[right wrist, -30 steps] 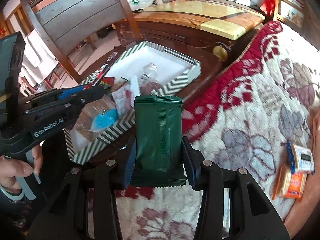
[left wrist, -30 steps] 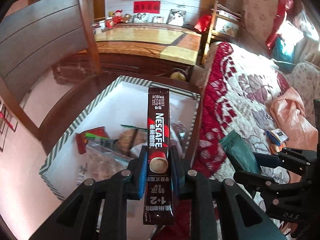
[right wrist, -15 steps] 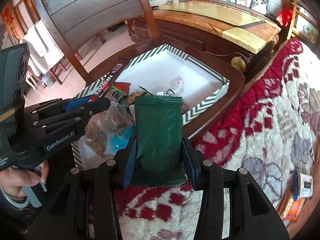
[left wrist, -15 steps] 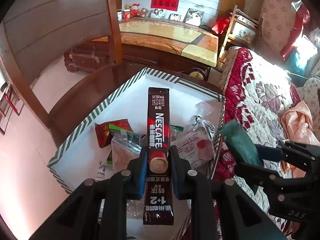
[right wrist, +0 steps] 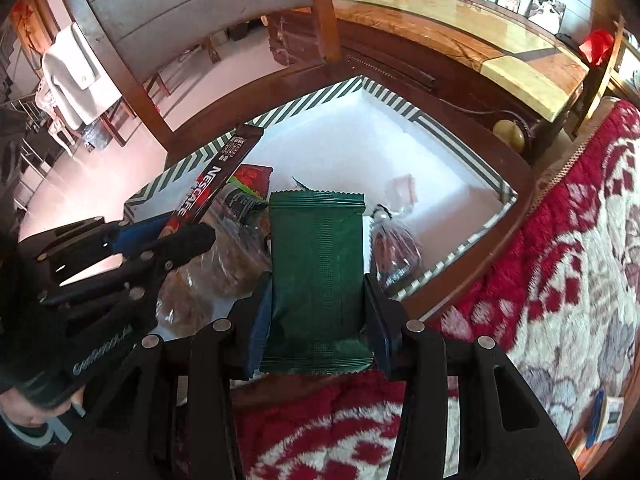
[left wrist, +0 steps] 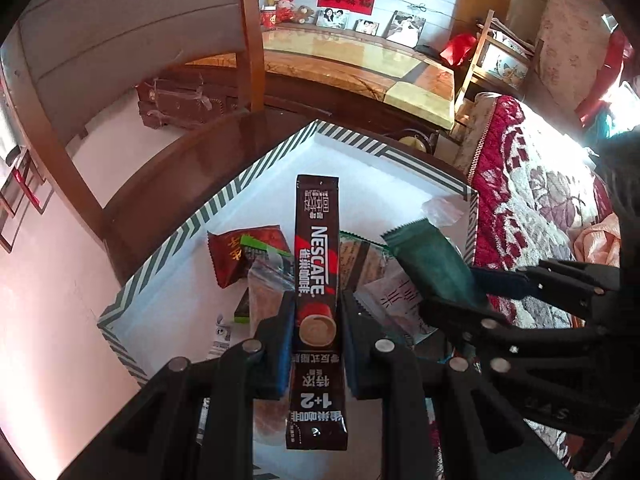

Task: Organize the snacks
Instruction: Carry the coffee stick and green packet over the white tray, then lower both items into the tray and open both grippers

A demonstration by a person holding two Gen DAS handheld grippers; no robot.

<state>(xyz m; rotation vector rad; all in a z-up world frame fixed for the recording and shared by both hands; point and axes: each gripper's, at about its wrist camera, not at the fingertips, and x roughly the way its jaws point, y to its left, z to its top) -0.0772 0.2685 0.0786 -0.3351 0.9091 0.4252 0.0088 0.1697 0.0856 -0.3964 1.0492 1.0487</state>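
My left gripper (left wrist: pixel 314 320) is shut on a brown Nescafe stick sachet (left wrist: pixel 317 248) and holds it above the near part of a white box with a green-striped rim (left wrist: pixel 256 176). My right gripper (right wrist: pixel 318 300) is shut on a dark green snack packet (right wrist: pixel 318 276), held over the box's near right side (right wrist: pixel 460 248). The green packet (left wrist: pixel 432 264) and right gripper (left wrist: pixel 472 292) show at the right of the left wrist view. The left gripper (right wrist: pixel 172 236) with the sachet (right wrist: pixel 216 180) shows at the left of the right wrist view. Several snack packets (left wrist: pixel 240 252) lie in the box.
The box sits on a round dark wooden table (left wrist: pixel 168 176). A wooden chair (left wrist: pixel 120 68) stands behind it. A red and white floral blanket (right wrist: pixel 560 280) lies to the right, with small packets (right wrist: pixel 604 420) on it. A sideboard (left wrist: pixel 360 64) is at the back.
Both grippers moved forward toward the box, each still holding its packet. The right gripper came from over the blanket to the box's edge, close beside the left one.
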